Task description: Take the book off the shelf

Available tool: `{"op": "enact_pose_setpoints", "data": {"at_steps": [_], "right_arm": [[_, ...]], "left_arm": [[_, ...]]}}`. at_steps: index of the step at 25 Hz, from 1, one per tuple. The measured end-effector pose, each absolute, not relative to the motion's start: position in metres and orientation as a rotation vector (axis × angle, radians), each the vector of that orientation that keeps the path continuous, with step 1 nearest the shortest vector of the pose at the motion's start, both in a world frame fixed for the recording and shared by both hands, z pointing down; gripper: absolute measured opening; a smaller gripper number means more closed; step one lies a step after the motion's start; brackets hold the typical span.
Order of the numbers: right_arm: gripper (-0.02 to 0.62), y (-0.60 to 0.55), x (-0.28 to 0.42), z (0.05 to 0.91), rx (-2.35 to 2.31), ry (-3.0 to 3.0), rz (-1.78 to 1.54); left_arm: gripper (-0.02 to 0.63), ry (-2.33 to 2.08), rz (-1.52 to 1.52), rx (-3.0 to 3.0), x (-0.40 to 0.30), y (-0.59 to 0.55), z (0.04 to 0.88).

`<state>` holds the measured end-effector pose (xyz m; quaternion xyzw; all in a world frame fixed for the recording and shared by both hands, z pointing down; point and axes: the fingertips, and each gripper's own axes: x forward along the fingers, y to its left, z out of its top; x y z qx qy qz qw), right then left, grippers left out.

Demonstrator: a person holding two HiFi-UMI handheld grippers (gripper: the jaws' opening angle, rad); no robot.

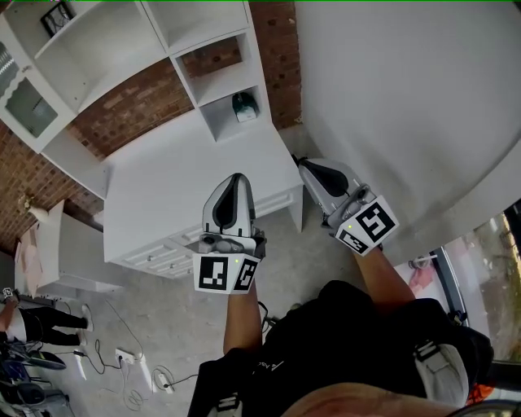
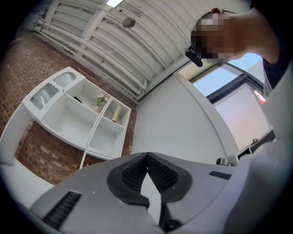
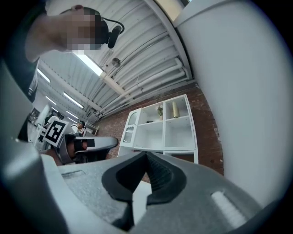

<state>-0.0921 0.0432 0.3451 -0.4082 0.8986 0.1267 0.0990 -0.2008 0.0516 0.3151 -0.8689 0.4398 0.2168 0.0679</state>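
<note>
Step in hand: pre-reach, book not touched, neither gripper near it

L gripper: jaws fully closed, pads meeting at the tips, nothing btwn them. R gripper: same, closed & empty. In the head view both are held low in front of the person, side by side, noses pointing fwd. The L one is over the front edge of the white counter. The R one is off the counter's right end, close beside a curved white wall.

The shelf, a white unit on brick, is ahead of & above both grippers, well apart from them.

Book: can't pick it out for sure. Best candidate is a dark flat item on an upper shelf, far ahead & to the left of the L gripper, too small to confirm. A small green thing sits in a low cubby straight ahead of the L gripper, prob not a book. Both gripper views also show a plant & a gold cylinder in the upper cubbies.

Next move, as I judge it:
- step in closer, since the counter stands btwn the person & the shelf
- raise one gripper to the right shelf level
- open its jaws wide before arriving; they can't take anything while closed
- line the jaws up across the book's thin dimension, then close & draw it straight out
</note>
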Motion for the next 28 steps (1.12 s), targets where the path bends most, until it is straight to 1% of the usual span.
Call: {"op": "enact_pose_setpoints", "data": {"at_steps": [9,18,25,28], "right_arm": [[0.002,-0.014,-0.085,0.315,-1.181,2.632,0.516],[0.002,-0.153,-0.051,0.285,-1.019,2.587,0.628],[0.002,-0.259,-0.013,0.254,-0.934,2.583,0.678],[0.002,-0.294,-0.003,0.242,-0.892,2.589,0.693]], "left_arm": [[-0.002,1.381,0.654,-2.521,-0.208,-0.012,0.278],[-0.002,1.499,0.597,-2.401,-0.184,-0.158,0.249],[0.007,1.61,0.636,-2.23,-0.18,-0.264,0.184],[0.041,1.63,0.651,-2.132,-0.185,-0.296,0.145]]}}
